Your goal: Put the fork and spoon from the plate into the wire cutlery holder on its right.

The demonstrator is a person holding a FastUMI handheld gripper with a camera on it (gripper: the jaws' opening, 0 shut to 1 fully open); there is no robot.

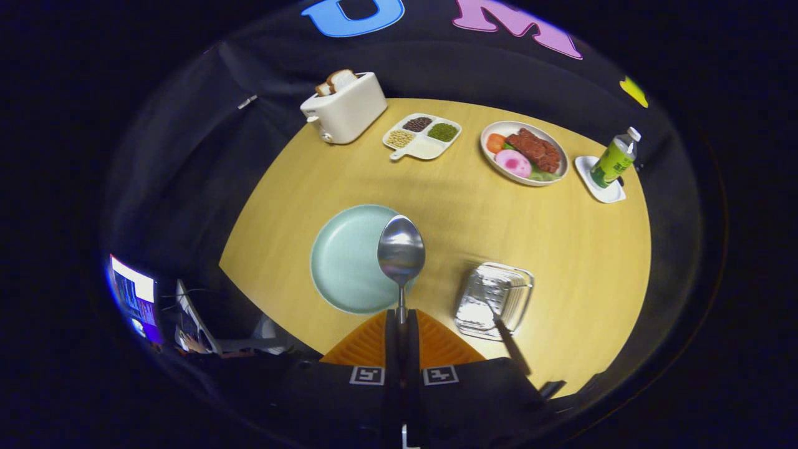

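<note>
— What have you got hold of?

— My gripper [402,324] is clamped on the spoon [401,249]. Both fingers [390,349] press its handle, which is mostly hidden between them; the bowl stands up just ahead, over the near right edge of the plate [346,259].

— Anything on that plate?

— Nothing I can see, though the spoon covers part of it.

— And the fork?

— A dark handle [511,343] leans out of the holder [494,299], just right of the plate. I take it for the fork, but its head is lost in the wire.

— Farther back?

— A toaster [343,109] with bread [336,80] in its slots. Right of it, a tray [423,136] with beans in three sections, the fourth pale and hard to read. Then a dish [525,153] of food, and a bottle [614,159] on a coaster [600,181].
</note>
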